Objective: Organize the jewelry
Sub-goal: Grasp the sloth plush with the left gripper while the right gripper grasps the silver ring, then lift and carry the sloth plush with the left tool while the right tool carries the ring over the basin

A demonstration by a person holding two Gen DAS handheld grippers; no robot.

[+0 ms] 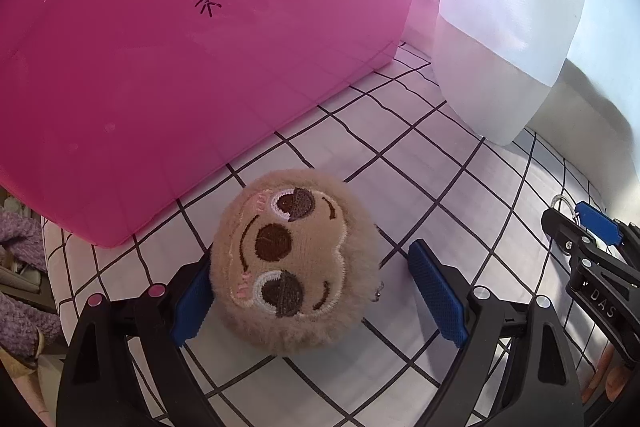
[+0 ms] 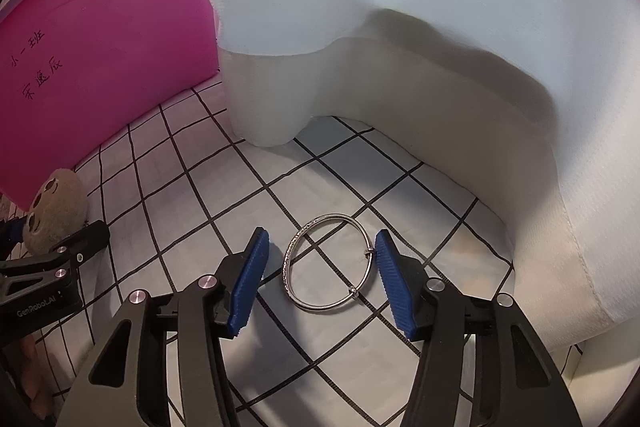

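Left wrist view: the left gripper [image 1: 316, 297] points down at a round plush sloth-face charm [image 1: 294, 261] lying on the grid-patterned cloth [image 1: 420, 163]. Its blue pads [image 1: 438, 293] stand spread. The left pad is at the fur or just beside it, hard to tell which, and the right pad is clear of the charm, so nothing is pinched yet. A small metal clasp [image 1: 378, 294] peeks out at the charm's right side. A pink plastic box [image 1: 180, 67] with handwritten characters stands just behind the charm, and a white fabric stand [image 1: 500, 39] rises to its right. The right gripper [image 1: 588, 231] shows at the right edge, with a bit of silver ring beside its tip.

Right wrist view: the right gripper [image 2: 318, 279] straddles a silver bangle [image 2: 330, 263] that lies flat on the cloth, in the bay formed by the white stand's [image 2: 400, 67] curved wall. Its jaws are parted: the right pad [image 2: 394, 285] sits at the bangle's rim near a small bead, while the left pad is apart from it. The bracketing looks like a set-up for a pinch across the hoop. The charm [image 2: 54, 211] and the left gripper [image 2: 60, 259] are at the far left, beside the pink box [image 2: 100, 67].
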